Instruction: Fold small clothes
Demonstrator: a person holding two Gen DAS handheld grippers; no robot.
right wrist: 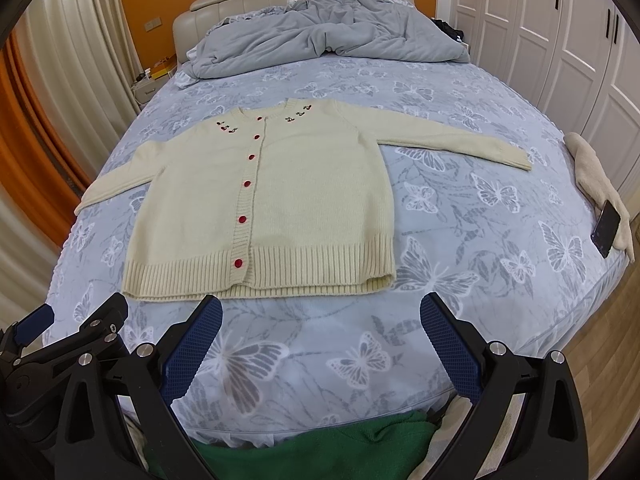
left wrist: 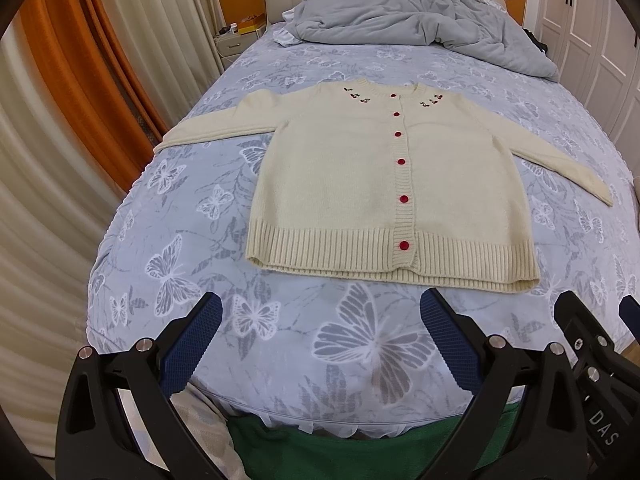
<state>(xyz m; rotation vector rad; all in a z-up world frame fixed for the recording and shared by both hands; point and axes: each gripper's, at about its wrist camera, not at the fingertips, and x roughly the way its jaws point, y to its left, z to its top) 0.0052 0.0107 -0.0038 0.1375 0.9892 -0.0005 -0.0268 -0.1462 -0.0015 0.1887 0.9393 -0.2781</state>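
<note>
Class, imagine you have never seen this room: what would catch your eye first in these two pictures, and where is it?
A cream cardigan with red buttons lies spread flat, sleeves out, in the middle of the butterfly-print bed. Behind it, near the headboard, a grey duvet sits crumpled. Nearest the camera, the left gripper and right gripper hang open and empty, short of the cardigan's hem.

Cardigan (left wrist: 340,184): cream knitted wool-like cloth, matt, ribbed at the hem and button band, with glossy red buttons (left wrist: 404,199). Bed sheet (left wrist: 280,340): smooth matt printed cloth; duvet (left wrist: 400,20): soft grey cloth, crumpled. Left hand-held gripper (left wrist: 320,340) and right hand-held gripper (right wrist: 320,340): matt black plastic frames, blue cross-hatched rubbery pads (left wrist: 192,344), bright metal bolts.
</note>
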